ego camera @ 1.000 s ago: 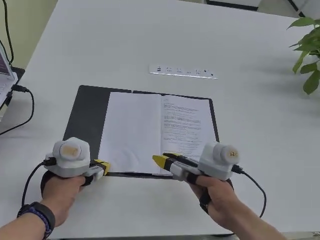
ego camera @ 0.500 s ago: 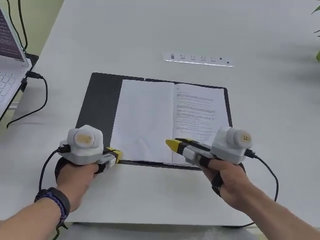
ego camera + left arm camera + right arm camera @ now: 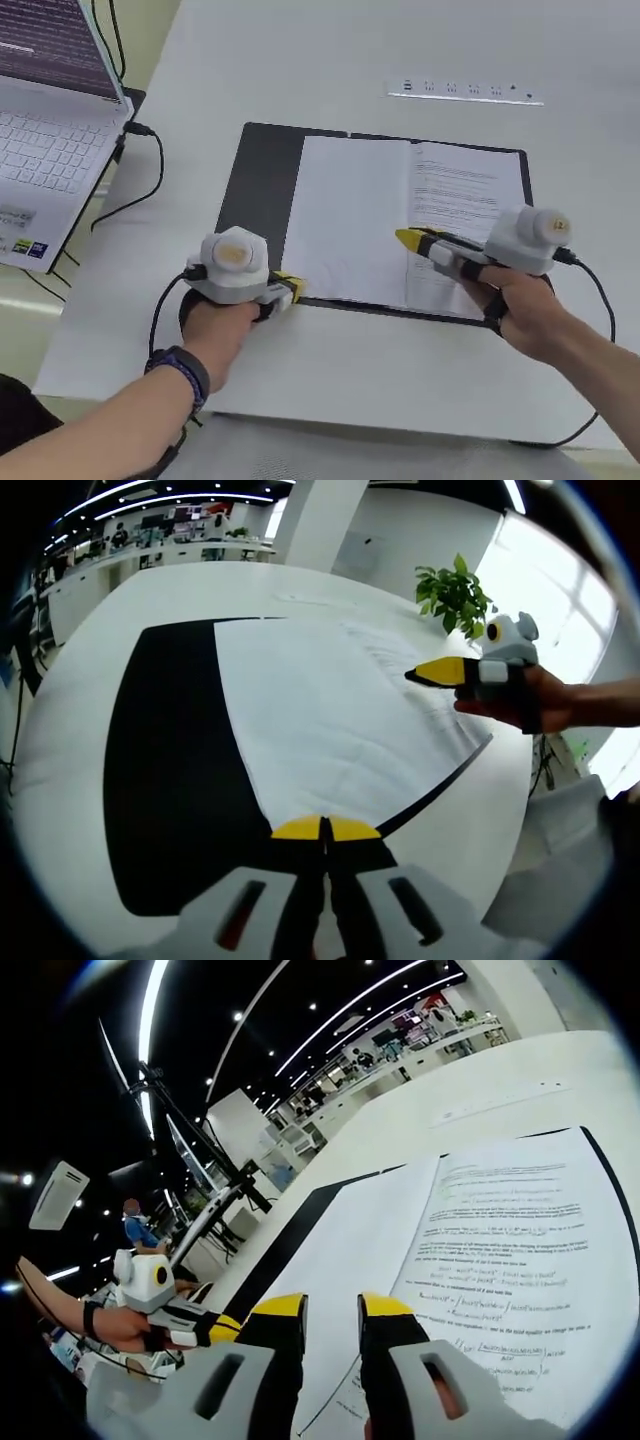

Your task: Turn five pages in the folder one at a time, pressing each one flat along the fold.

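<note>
Find the folder (image 3: 262, 190) lying open and flat on the white table (image 3: 300, 80), near its front edge, with a blank page (image 3: 350, 220) left of the fold and a printed page (image 3: 465, 195) right of it. Expect thin, limp paper: light, easily creased, prone to lifting two sheets at once, so probably best taken at the printed page's lower free corner and rolled over, not pinched hard. Note the right gripper (image 3: 409, 239) over the fold's near end, jaws a narrow slit apart around nothing. Note the left gripper (image 3: 289, 287) at the cover's near edge by the blank page's corner, jaws pressed together, seemingly empty. Beyond: a laptop (image 3: 50, 150) at left, a power strip (image 3: 465, 92) past the folder.
</note>
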Motion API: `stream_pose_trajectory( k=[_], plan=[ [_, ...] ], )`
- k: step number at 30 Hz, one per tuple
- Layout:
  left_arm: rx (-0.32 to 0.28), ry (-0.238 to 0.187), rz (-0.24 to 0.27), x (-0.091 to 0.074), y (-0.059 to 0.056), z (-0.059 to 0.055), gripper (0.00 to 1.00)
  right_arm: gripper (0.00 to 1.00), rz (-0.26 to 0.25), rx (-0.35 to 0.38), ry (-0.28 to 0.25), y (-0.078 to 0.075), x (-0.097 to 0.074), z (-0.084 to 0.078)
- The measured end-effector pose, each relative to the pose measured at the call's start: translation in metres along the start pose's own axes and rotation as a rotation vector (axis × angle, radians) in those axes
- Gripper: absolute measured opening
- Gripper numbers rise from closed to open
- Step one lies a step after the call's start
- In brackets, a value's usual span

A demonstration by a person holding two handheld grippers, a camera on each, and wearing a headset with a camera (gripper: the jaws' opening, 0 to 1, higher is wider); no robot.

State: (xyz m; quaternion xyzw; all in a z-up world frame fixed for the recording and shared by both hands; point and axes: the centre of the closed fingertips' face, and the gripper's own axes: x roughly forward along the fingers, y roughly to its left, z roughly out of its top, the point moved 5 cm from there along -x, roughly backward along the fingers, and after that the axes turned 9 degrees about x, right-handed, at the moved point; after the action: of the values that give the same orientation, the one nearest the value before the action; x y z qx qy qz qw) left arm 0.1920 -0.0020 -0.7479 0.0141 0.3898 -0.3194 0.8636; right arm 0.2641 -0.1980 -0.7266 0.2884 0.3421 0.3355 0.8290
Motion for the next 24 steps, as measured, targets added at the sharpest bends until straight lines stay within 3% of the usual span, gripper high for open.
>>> stream_pose_trajectory(
  k=[12,17,21,24],
  plan=[
    [0.007,-0.003,-0.001,0.004,0.006,-0.001,0.00,0.12,0.029,0.031,-0.018,0.004,0.019,0.000],
    [0.009,-0.001,-0.003,0.006,0.008,-0.002,0.00,0.09,0.033,0.032,-0.023,-0.001,0.024,0.004],
    [0.012,-0.002,-0.003,0.006,0.008,-0.002,0.00,0.00,0.005,0.022,-0.040,-0.012,0.025,0.010],
    [0.012,-0.003,-0.001,0.007,0.009,-0.003,0.00,0.00,0.009,0.042,-0.040,-0.017,0.028,0.012]
  ],
)
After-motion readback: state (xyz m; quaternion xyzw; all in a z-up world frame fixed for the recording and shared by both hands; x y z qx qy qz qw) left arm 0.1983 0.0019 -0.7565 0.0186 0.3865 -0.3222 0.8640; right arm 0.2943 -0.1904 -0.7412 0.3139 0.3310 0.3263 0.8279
